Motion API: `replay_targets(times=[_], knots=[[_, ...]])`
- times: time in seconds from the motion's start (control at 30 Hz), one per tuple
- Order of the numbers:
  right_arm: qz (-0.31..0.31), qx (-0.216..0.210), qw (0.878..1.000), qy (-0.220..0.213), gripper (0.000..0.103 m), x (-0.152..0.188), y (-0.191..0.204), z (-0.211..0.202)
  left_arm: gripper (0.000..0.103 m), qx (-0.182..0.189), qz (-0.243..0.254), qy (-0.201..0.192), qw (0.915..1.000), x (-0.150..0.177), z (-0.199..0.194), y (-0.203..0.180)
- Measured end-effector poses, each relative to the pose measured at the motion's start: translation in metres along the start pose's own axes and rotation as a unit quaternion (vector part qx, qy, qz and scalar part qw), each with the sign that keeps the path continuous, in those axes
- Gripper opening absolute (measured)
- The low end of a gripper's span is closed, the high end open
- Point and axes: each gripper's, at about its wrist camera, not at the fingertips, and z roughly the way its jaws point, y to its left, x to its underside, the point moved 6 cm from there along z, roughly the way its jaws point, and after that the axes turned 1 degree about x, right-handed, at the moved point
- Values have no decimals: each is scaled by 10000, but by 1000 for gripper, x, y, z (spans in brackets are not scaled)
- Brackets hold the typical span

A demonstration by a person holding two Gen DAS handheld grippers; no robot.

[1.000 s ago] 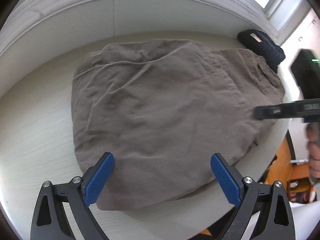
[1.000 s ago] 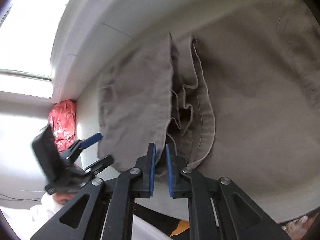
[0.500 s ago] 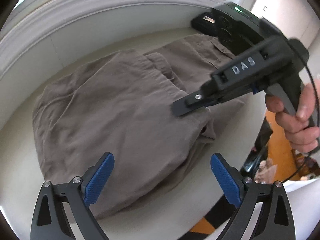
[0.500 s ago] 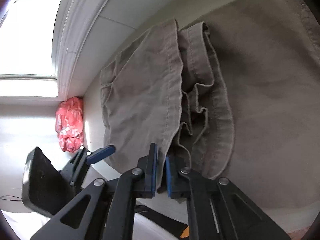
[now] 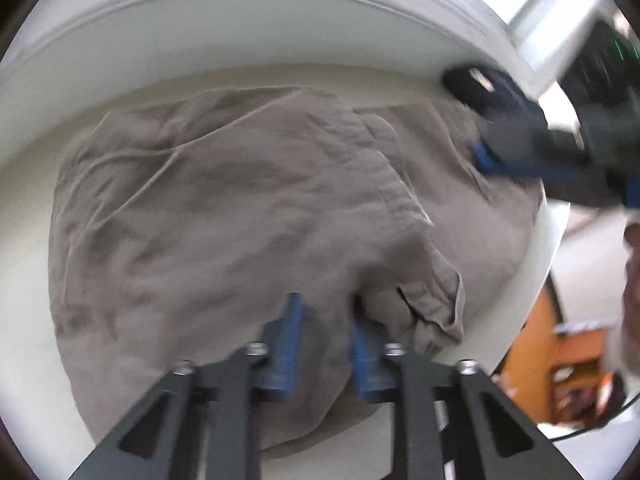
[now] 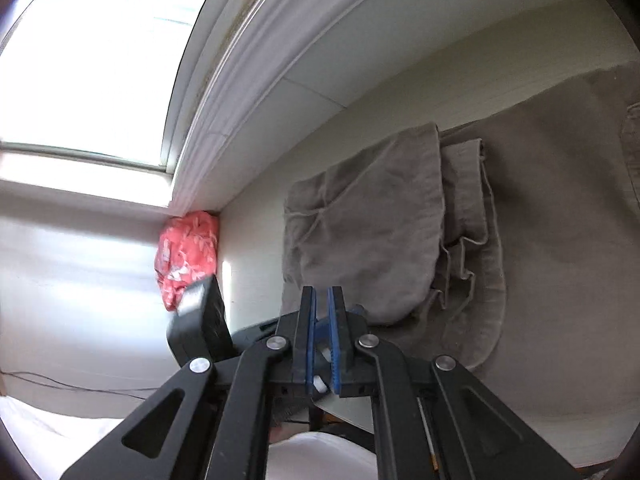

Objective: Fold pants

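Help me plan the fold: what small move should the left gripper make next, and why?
Probably lift the pinched cloth a little. The left gripper is closing with a fold of the pants between its blue pads, at the near edge of the table. The right gripper looks shut and empty, clear of the cloth.

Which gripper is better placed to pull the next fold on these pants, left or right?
Left. The left gripper is closing with the near edge of the pants bunched between its pads. The right gripper is shut on nothing, raised off the cloth.
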Motion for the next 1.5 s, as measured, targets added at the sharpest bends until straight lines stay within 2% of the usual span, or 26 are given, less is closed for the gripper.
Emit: replay_targets(times=[0.07,0.13,0.17,0.2,0.23,0.27,0.37,0.47,0.6,0.77,0.8,0.83,0.87,0.9,0.93,0.97,1.1,1.23,1.37,1.5], knots=[[12,123,9999,-65,3,7,-8,-6,13,-2,-46,-35,10000,1,-1,4],[-55,657,9976,-211,8,11,-20,-11,10,39,-37,-96,9999,0,-5,2],[-136,1034,9942,-257,17,13,-22,-8,9,27,-4,-136,9999,0,-6,1],[-322,1665,9851,-293,26,16,-29,-10,8,11,47,-190,9998,0,-10,0],[-427,2030,9776,-345,45,19,-34,-11,8,15,56,-230,9997,-1,-12,-1],[-506,2251,9722,-403,54,21,-36,-11,7,23,36,-294,9996,0,-17,0],[-799,2451,9657,-322,54,27,-33,3,7,-17,-82,-465,9989,-1,-29,7],[-1034,2935,9503,1,52,33,-35,30,7,-56,-297,-556,9980,-3,-37,21],[-1298,2861,9486,373,51,62,-25,49,7,-51,-445,-556,9974,-2,-39,35],[-2108,3210,9226,371,51,90,-21,57,7,-43,-457,-498,9977,-1,-33,38],[-2138,3243,9207,380,49,92,-21,59,7,-38,-468,-486,9977,-1,-32,39],[-2106,3316,9188,389,37,92,-25,59,7,-44,-471,-493,9977,-2,-32,40],[-2039,3417,9168,345,20,92,-28,55,7,-44,-477,-498,9976,-4,-30,38],[-1937,3450,9179,294,15,94,-31,53,7,-40,-480,-496,9976,-3,-30,40],[-1700,3389,9251,226,12,93,-35,45,7,-46,-473,-486,9977,-3,-29,40],[-1463,3224,9351,146,12,94,-38,37,7,-36,-466,-471,9978,-2,-27,39],[-1051,3067,9460,47,10,101,-45,24,7,-25,-446,-412,9982,0,-24,39],[-300,2447,9691,-125,6,114,-68,14,7,10,-466,-383,9982,1,-23,39],[-127,2282,9735,-86,5,118,-81,7,7,366,-383,-281,9982,1,-21,31],[-156,2209,9751,-107,6,110,-80,-15,7,770,74,-95,9970,5,-16,1]])
